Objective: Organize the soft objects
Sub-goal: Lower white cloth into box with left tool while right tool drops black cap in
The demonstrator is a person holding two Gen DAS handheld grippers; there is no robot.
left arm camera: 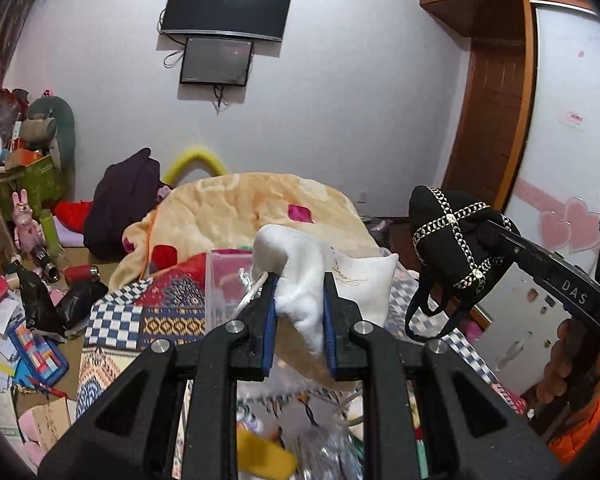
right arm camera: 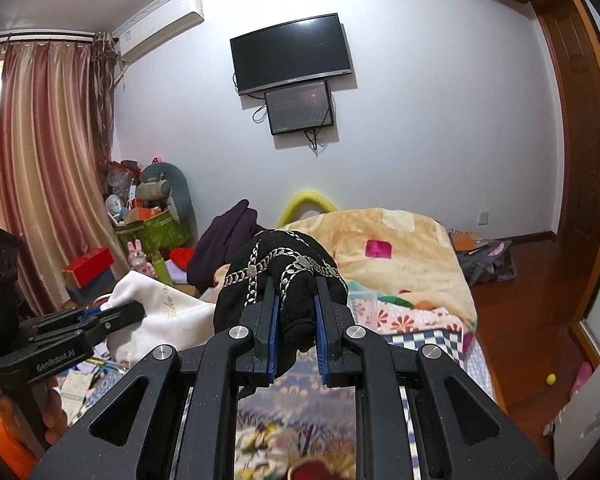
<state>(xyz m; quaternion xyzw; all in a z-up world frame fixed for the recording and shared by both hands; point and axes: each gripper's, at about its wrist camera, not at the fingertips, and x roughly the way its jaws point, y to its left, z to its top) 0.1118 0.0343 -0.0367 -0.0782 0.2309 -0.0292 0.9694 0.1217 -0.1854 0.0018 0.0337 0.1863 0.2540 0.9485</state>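
right wrist, left gripper (right arm camera: 138, 309) marked "genrobot.ai"

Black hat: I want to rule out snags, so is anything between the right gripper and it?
No. The right gripper is already shut on the black hat, fabric pinched directly between its pads. The left gripper, apart from it, is shut on a white cloth.

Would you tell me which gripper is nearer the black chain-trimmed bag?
Right. The right gripper is shut on the black bag, holding it above the bed. The left gripper is off to its side, shut on a white cushion.
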